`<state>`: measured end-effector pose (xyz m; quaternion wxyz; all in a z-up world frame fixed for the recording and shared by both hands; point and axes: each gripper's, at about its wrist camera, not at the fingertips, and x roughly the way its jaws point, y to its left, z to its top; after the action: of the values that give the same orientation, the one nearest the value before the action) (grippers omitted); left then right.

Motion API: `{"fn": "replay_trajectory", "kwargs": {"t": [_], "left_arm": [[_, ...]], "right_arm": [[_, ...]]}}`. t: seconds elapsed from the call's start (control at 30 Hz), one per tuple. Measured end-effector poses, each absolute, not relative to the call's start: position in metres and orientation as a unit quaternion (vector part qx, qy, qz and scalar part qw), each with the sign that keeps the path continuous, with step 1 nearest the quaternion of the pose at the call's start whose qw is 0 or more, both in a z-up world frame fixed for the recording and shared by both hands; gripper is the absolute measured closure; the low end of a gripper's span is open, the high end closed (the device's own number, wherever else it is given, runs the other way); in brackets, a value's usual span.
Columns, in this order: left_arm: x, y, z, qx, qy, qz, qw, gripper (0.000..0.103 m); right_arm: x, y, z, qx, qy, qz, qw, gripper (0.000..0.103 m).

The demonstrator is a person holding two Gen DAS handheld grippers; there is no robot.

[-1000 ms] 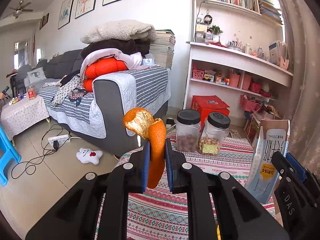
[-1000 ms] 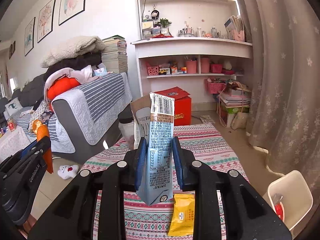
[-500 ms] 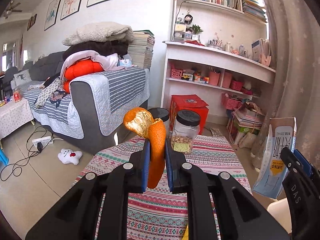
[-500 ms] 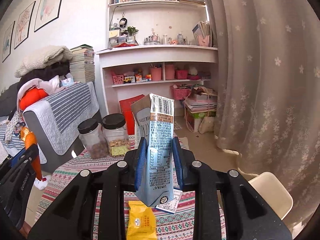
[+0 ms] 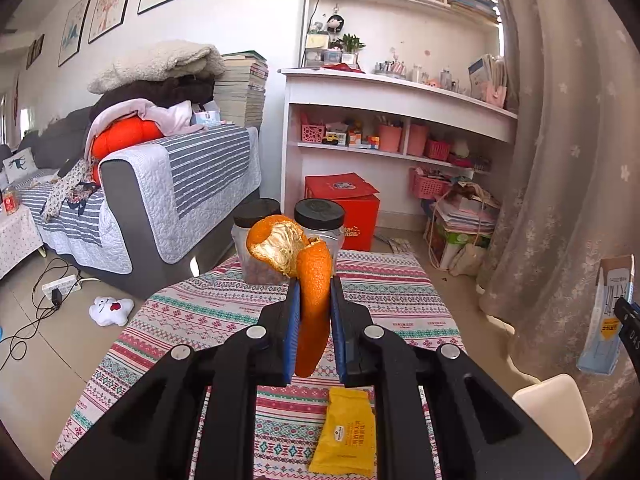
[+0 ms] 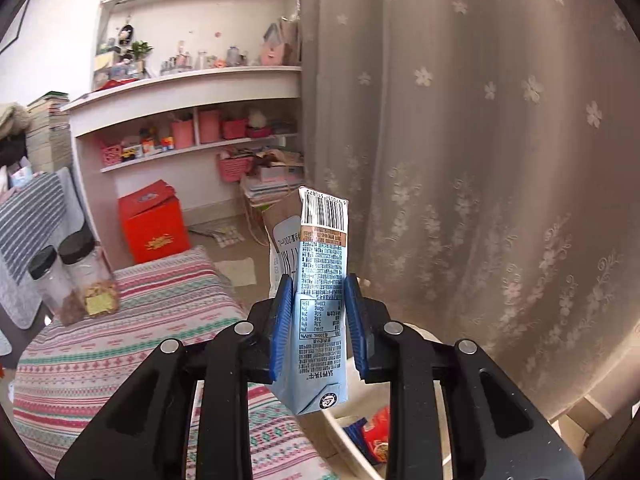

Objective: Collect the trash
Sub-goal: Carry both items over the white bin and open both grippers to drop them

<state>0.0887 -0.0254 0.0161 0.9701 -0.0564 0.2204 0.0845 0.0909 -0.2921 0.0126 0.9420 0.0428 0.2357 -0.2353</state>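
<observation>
My left gripper (image 5: 314,300) is shut on a strip of orange peel (image 5: 312,292) that curls up above its blue pads, over the patterned tablecloth (image 5: 208,320). A yellow packet (image 5: 346,436) lies on the cloth just below that gripper. My right gripper (image 6: 318,300) is shut on a flattened light-blue milk carton (image 6: 320,312), held upright past the table's right edge, above a white bin (image 6: 356,432) with red and blue wrappers inside. In the left wrist view the carton (image 5: 608,316) shows at the far right, over the bin's rim (image 5: 556,412).
Two black-lidded jars (image 5: 316,224) stand at the table's far edge. Behind them are a red box (image 5: 344,204), a white shelf unit (image 5: 396,120) and a grey sofa (image 5: 160,208). A flowered curtain (image 6: 480,160) hangs close on the right. Cables and a plush toy (image 5: 110,308) lie on the floor.
Both grippers have swung to the right with their loads. The right one with the carton left the table and now hangs over the white bin by the curtain.
</observation>
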Motion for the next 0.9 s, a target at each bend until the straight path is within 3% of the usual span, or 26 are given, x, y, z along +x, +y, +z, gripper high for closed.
{"fn": "replay_trajectory", "kwargs": {"t": [0.1, 0.13, 0.2, 0.27, 0.33, 0.9], "left_arm": [[0.092, -0.043, 0.012, -0.05, 0.223, 0.073, 0.971, 0.088], [0.092, -0.05, 0.011, -0.047, 0.225, 0.069, 0.971, 0.088], [0.094, -0.063, 0.009, -0.042, 0.229, 0.056, 0.971, 0.088], [0.093, -0.079, 0.009, -0.036, 0.228, 0.039, 0.972, 0.088], [0.093, -0.096, 0.011, -0.031, 0.226, 0.02, 0.973, 0.088], [0.12, -0.302, 0.024, -0.058, 0.316, -0.214, 0.922, 0.086]], "right_arm": [[0.089, -0.32, 0.005, 0.057, 0.257, -0.26, 0.929, 0.073], [0.087, -0.328, 0.005, 0.063, 0.258, -0.268, 0.926, 0.057], [0.079, -0.341, 0.009, 0.078, 0.241, -0.284, 0.925, 0.036], [0.07, -0.354, 0.017, 0.089, 0.218, -0.303, 0.923, 0.026], [0.06, -0.369, 0.025, 0.097, 0.19, -0.333, 0.918, 0.006], [0.013, -0.495, 0.034, 0.213, 0.179, -0.417, 0.865, 0.007]]}}
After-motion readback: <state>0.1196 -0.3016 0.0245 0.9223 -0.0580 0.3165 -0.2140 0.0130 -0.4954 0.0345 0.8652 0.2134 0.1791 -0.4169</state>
